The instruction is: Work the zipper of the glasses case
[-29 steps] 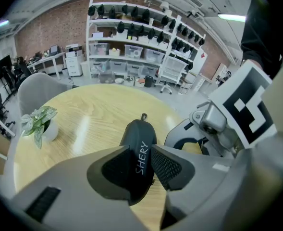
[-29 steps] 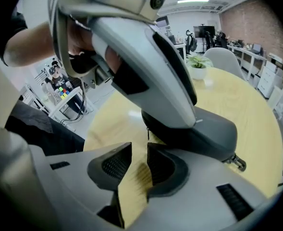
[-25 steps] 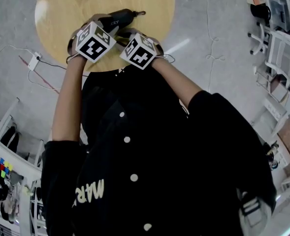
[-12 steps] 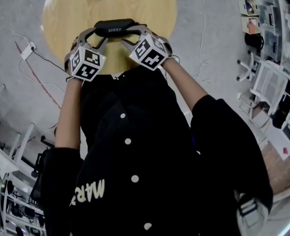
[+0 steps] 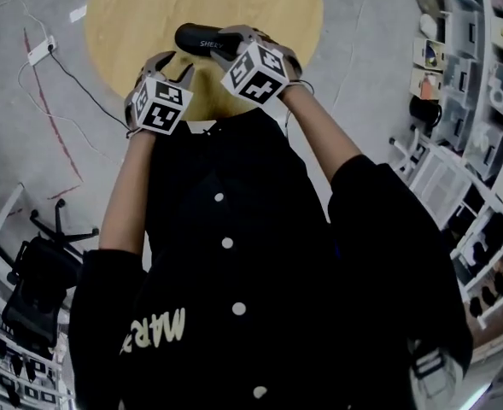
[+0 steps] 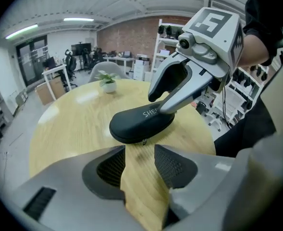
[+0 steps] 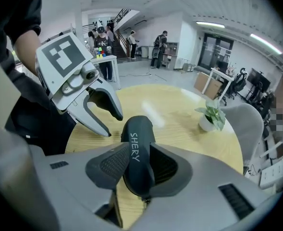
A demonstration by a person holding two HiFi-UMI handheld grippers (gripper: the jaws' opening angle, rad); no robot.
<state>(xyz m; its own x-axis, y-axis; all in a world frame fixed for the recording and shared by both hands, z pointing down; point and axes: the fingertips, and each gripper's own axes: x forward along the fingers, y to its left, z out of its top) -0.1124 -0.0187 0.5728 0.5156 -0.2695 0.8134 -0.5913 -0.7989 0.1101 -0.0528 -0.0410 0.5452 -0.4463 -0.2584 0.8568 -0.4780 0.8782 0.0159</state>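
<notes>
My right claw (image 7: 140,149) clamps one end of the black oval zip-up glasses case (image 6: 141,121), and its jaws have just opened a little wider around it. My left claw (image 6: 140,153) has just opened too. It stands wide and empty, just short of the case's other end. The case is near my edge of the round wooden table (image 6: 69,129), with bare wood beyond it.

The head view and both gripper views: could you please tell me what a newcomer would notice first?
The black glasses case marked SHERY stands out first, clamped between the right gripper's jaws over the round wooden table. Beside it the left gripper hangs empty, jaws apart; both grippers' jaws have just been opening.
</notes>
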